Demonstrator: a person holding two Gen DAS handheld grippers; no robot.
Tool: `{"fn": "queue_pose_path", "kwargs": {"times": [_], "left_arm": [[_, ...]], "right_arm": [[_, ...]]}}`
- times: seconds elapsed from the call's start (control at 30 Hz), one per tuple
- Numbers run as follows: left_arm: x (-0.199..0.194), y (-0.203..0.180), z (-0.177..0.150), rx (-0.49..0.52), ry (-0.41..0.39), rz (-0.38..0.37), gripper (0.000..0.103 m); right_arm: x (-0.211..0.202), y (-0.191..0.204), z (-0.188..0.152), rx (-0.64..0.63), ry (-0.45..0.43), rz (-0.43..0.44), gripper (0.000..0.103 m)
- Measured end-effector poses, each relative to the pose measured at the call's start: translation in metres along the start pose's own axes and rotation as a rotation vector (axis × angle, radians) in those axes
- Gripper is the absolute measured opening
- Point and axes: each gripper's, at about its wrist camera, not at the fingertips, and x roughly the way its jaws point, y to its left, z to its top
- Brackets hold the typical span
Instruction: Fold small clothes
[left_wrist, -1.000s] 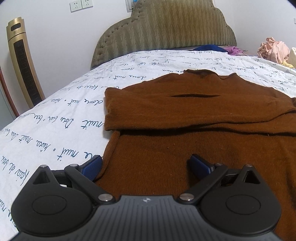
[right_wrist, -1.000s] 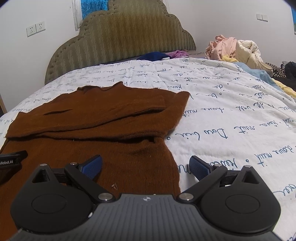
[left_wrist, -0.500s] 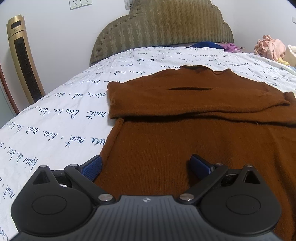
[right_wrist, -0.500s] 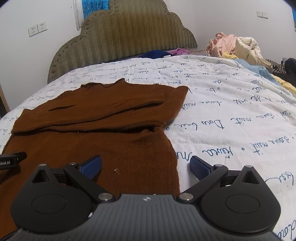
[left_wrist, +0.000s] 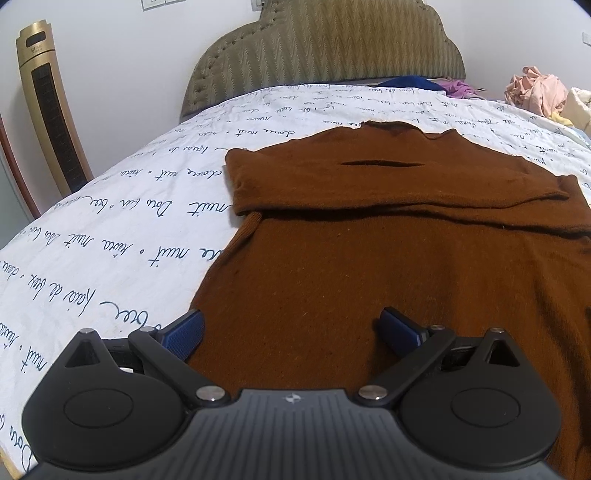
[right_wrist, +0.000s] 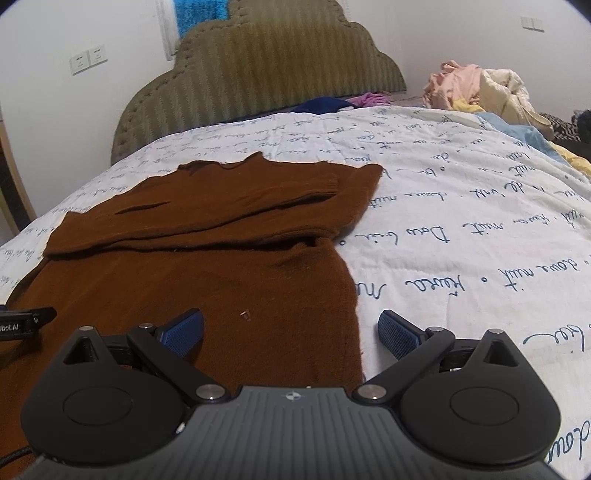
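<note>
The brown sweater (left_wrist: 388, 266) lies flat in the middle of the bed, neckline toward the headboard, hem toward the cameras. It's a rust-brown knit, fuzzy on the surface, with both sleeves folded across the chest so they form a thick band over the upper body. There's a thin dark slit where one sleeve edge overlaps the other. From the right wrist view the sweater (right_wrist: 192, 280) shows its right side edge running straight down, a small pale fleck on the fabric near the hem, and a sleeve cuff poking out past the body at the top right corner. The collar edge looks wavy and slightly curled.

Now the left gripper (left_wrist: 291, 330): spread wide, blue pads apart, nothing between them. It sits over the sweater's lower left corner; the left pad is just at the fabric's side edge, the right pad over the knit. The right gripper (right_wrist: 290, 330) is spread wide too and grasps nothing; it straddles the sweater's right edge, one pad over the brown knit, the other over the bedspread (right_wrist: 461, 229).

That bedspread is white, quilted, covered in dark blue handwritten script. Beyond it stands the olive padded headboard (left_wrist: 325, 48). A pile of pink and cream clothes (right_wrist: 476, 88) sits at the far right, and a gold tower fan (left_wrist: 51, 122) stands by the left wall.
</note>
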Motion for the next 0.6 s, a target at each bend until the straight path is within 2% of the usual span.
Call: {"fn": "queue_pose_path", "kwargs": {"times": [0.6], "left_arm": [[-0.002, 0.002, -0.004, 0.002, -0.003, 0.001, 0.102]], "right_arm": [[-0.014, -0.003, -0.008, -0.018, 0.003, 0.045, 0.099]]}}
